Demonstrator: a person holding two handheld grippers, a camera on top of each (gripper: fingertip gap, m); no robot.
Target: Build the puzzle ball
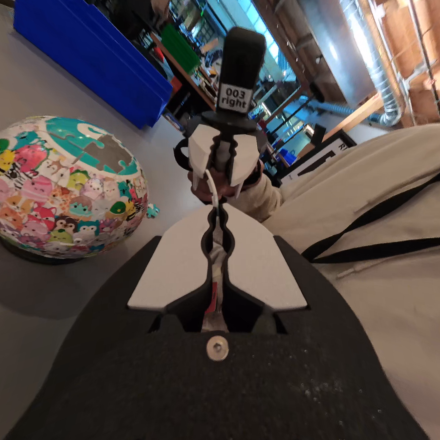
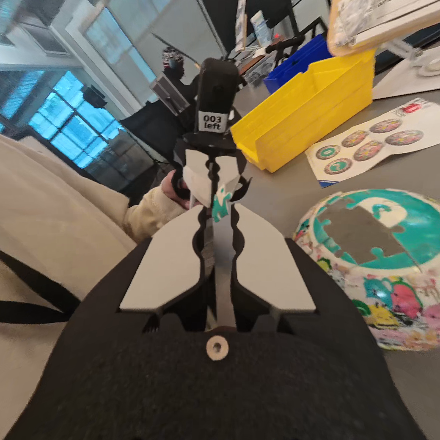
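The puzzle ball (image 1: 59, 190) with colourful cartoon animals sits on the grey table; its teal top has a grey open gap (image 1: 107, 152). It also shows in the right wrist view (image 2: 381, 273). My left gripper (image 1: 217, 209) is shut on a teal and white puzzle piece (image 2: 221, 207), which is seen edge-on in the left wrist view (image 1: 212, 185). My right gripper (image 2: 219, 210) faces it tip to tip in the air. Its fingers stand apart on either side of the piece without pressing on it. A loose teal piece (image 1: 152, 210) lies beside the ball.
A blue bin (image 1: 83, 59) stands behind the ball. A yellow bin (image 2: 304, 123), another blue bin (image 2: 297, 64) and a printed sheet with pictures of balls (image 2: 369, 147) lie farther back. The person's beige clothing (image 1: 357, 238) fills one side.
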